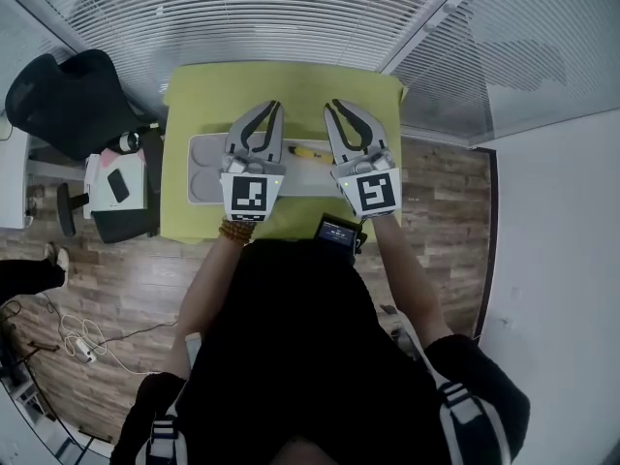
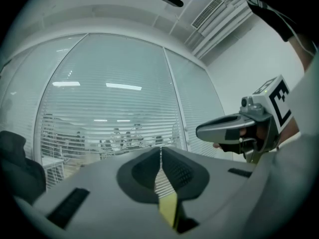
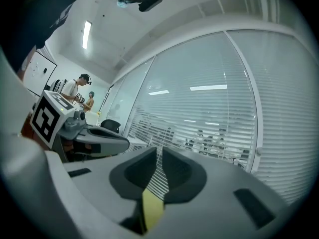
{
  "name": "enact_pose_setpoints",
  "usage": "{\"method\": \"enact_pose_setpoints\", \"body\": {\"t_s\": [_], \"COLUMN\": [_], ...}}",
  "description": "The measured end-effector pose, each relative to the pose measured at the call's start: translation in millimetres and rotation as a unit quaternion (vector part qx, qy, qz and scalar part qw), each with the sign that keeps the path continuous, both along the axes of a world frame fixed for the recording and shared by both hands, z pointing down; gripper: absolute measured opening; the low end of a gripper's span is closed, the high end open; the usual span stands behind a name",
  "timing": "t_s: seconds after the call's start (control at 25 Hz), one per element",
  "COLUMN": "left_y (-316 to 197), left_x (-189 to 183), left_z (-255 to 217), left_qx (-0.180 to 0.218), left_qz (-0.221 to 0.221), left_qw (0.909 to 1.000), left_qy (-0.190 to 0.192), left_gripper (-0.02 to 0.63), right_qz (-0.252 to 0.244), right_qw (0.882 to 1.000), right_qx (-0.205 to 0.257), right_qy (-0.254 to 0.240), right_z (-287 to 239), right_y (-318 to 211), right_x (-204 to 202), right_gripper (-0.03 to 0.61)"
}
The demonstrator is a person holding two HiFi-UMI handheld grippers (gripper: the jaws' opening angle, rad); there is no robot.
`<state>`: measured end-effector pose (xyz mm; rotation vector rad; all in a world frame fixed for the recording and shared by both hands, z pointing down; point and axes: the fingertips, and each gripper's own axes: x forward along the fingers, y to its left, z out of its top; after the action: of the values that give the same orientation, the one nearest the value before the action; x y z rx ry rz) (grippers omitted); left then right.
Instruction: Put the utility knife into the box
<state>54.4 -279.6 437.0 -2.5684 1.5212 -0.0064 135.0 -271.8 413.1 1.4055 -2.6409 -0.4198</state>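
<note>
Yellow utility knife is lying on the grey tray near its far edge, between left gripper and right gripper, both hovering closed and empty.

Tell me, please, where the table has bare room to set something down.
The green table is bare behind the tray, toward the blinds. The middle is crowded: left gripper and right gripper hang over the tray, the knife between them.
</note>
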Motion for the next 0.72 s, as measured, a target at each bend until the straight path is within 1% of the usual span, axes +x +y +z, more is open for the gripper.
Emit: {"method": "enact_pose_setpoints", "body": {"t_s": [0.2, 0.44, 0.72], "left_y": [1.4, 2.5, 4.5], "left_x": [-1.9, -1.5, 0.2], "left_z": [5.4, 8.4, 13.4], "left_qx": [-0.005, -0.006, -0.008], "left_qz": [-0.003, 0.0, 0.002], "left_qw": [1.0, 1.0, 1.0], "left_qy": [0.0, 0.0, -0.001], "left_gripper": [0.02, 0.02, 0.02], "right_qz": [0.007, 0.011, 0.013], "right_qw": [1.0, 1.0, 1.0], "right_qx": [-0.006, -0.003, -0.011], "right_qy": [-0.008, -0.008, -0.007], "right_z": [4.7, 7.3, 15.7], "right_y": [3.1, 5.7, 8.0], "right_x": [2.3, 2.7, 3.4], "right_gripper": [0.029, 0.025, 0.021]}}
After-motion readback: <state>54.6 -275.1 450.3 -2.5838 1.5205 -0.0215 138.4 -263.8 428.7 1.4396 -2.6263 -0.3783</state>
